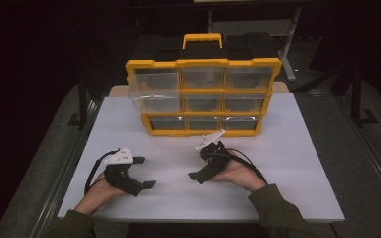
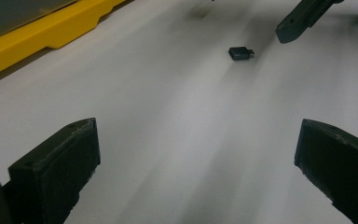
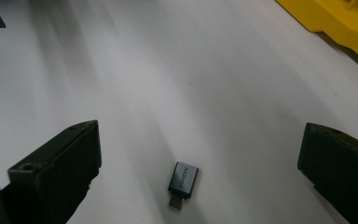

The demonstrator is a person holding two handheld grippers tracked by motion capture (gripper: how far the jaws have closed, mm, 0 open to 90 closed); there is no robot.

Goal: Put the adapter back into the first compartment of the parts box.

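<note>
While jaws gape, adapter [image 3: 183, 178] lies between, untouched.

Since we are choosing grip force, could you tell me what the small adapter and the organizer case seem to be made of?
The adapter looks like dark grey metal or hard plastic: smooth satin shell, printed lettering, plug tip. The organizer case looks like moulded yellow plastic with clear glossy drawer fronts.

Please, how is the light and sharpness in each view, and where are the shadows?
High view: dim, dark surroundings, glare on the organizer's clear drawers. Left gripper view: soft grey shadow streaks on the table; adapter slightly blurred. Right gripper view: adapter sharp, similar streaks.
</note>
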